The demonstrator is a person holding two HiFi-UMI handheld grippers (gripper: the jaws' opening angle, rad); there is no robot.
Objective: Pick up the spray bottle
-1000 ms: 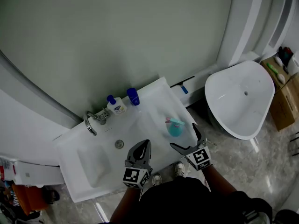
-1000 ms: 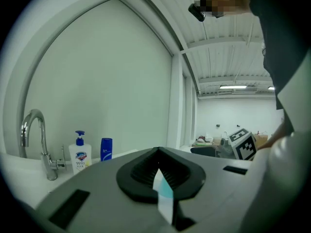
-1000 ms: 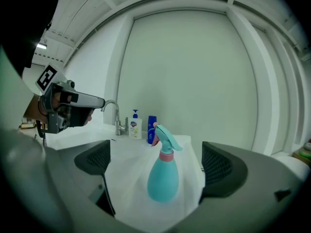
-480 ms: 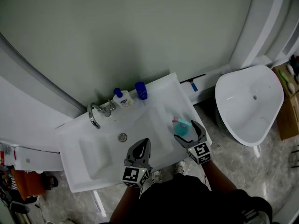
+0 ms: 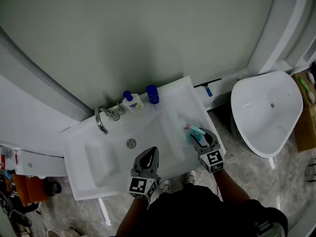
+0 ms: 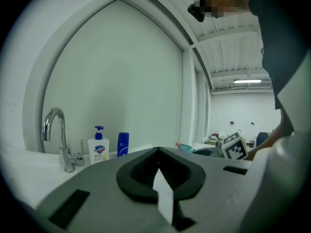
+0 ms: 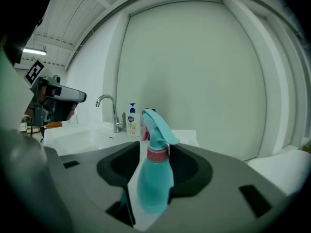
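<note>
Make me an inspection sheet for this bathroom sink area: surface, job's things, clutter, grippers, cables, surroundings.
Surface: white sink counter, drain in the middle.
Job's things: spray bottle, standing at the counter's right end.
Clutter: soap bottle and blue bottle beside the tap, along the back edge.
Grippers: right gripper shut on the spray bottle; left gripper shut, empty, over the counter's front edge.
Cables: nothing seen.
Surroundings: green wall behind; basin and cardboard box to the right.

Teal plastic spray bottle (image 5: 194, 131), body hiding under right gripper (image 5: 200, 138), dark-blue bottle (image 7: 152, 112) sitting mostly behind its trigger, brown cardboard box (image 5: 308, 127) running off edge.
</note>
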